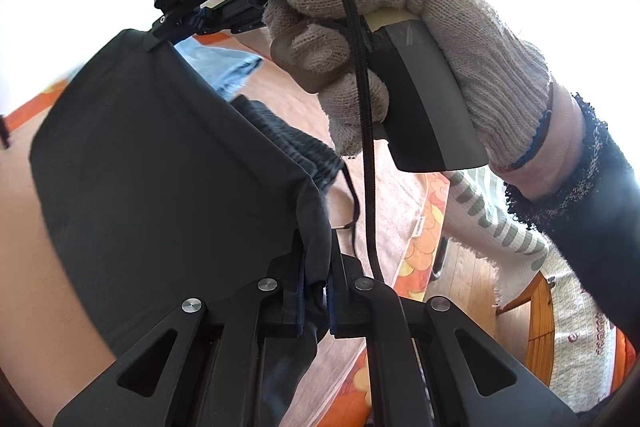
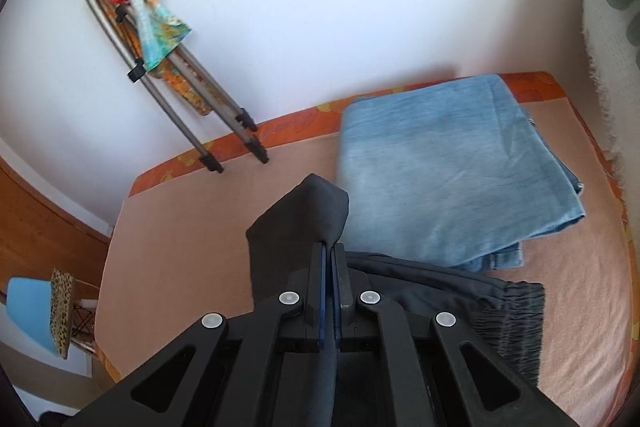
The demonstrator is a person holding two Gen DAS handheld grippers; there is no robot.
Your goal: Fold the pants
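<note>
Black pants [image 1: 152, 155] hang as a taut sheet between both grippers above the bed. My left gripper [image 1: 316, 287] is shut on one edge of the cloth, near the gathered elastic waistband [image 1: 296, 147]. In the left wrist view the right gripper [image 1: 160, 27] shows at the top, shut on the far corner, held by a gloved hand [image 1: 420, 39]. In the right wrist view my right gripper [image 2: 331, 259] pinches a black fold [image 2: 296, 223] that rises past its fingertips. The waistband [image 2: 516, 323] trails to the right over the bed.
Folded blue jeans [image 2: 448, 171] lie on the peach sheet [image 2: 180, 251] at the bed's far right. A folded metal stand with a colourful cloth [image 2: 160, 51] leans on the white wall. An orange flowered mattress edge [image 1: 420, 247] drops to a wooden floor [image 1: 468, 279].
</note>
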